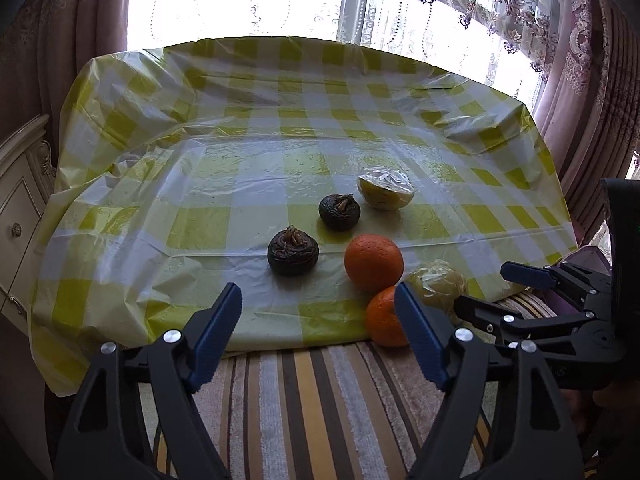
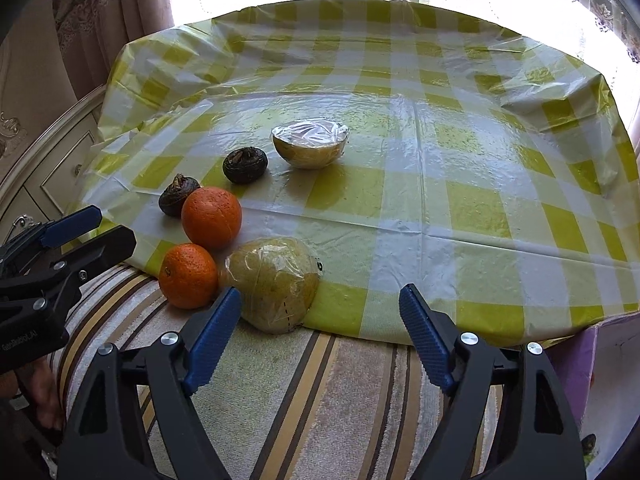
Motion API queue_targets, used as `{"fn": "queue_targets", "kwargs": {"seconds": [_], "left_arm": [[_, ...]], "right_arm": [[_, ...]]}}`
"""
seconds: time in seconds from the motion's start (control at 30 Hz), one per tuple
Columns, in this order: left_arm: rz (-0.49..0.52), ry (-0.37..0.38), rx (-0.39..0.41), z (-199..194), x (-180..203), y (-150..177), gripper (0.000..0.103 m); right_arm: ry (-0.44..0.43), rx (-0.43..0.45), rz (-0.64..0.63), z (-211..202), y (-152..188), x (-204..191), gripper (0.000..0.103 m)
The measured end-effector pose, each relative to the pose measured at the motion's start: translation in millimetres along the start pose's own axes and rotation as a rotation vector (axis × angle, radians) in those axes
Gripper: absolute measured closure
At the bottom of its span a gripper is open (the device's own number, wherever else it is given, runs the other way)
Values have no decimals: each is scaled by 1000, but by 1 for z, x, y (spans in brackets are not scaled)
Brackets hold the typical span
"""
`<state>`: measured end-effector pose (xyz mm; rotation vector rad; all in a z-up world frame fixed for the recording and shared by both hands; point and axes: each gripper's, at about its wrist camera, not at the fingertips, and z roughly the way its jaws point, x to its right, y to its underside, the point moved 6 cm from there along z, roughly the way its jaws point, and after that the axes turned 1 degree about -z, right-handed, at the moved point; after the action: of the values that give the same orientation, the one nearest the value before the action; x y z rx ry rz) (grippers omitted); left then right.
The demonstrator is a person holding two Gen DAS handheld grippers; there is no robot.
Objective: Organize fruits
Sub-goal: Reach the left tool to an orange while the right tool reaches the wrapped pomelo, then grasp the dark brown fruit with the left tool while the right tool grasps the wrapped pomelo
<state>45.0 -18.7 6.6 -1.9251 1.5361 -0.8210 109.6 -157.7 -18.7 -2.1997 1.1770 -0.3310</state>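
Observation:
Two oranges lie near the table's front edge: a larger orange (image 1: 373, 262) (image 2: 211, 217) and a smaller orange (image 1: 383, 317) (image 2: 188, 275) in front of it. Beside them sits a plastic-wrapped yellow fruit (image 1: 438, 285) (image 2: 275, 284). Two dark brown water chestnuts (image 1: 293, 251) (image 1: 339, 212) (image 2: 245, 164) (image 2: 176, 195) lie further back, with a wrapped half melon (image 1: 385, 188) (image 2: 309, 144) behind. My left gripper (image 1: 318, 298) is open and empty, short of the fruit. My right gripper (image 2: 320, 300) is open and empty, with the wrapped fruit just beyond its left finger.
A yellow-and-white checked plastic cloth (image 1: 280, 152) (image 2: 460, 184) covers the table. A striped towel (image 1: 304, 400) (image 2: 320, 400) lies at the front edge. A white cabinet (image 1: 20, 208) stands left. Curtains and a bright window are behind.

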Motion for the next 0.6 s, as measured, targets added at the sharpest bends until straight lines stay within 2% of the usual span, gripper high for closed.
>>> {"fn": "queue_targets", "kwargs": {"seconds": [0.13,0.2,0.27,0.43,0.6], "left_arm": [[-36,54,-34,7,-4,2,37],[-54,62,-48,11,-7,1,37],[-67,57,-65,17,-11,-2,38],[-98,22,-126,40,-24,-10,38],[-58,-13,-153,60,-24,-23,38]], "right_arm": [[-39,-23,-54,6,0,-12,25],[-43,-29,-66,9,-3,-16,26],[-45,-43,-74,15,-5,-19,30],[-55,-52,-85,22,-10,-23,34],[-61,-66,-93,29,-12,-26,34]]}}
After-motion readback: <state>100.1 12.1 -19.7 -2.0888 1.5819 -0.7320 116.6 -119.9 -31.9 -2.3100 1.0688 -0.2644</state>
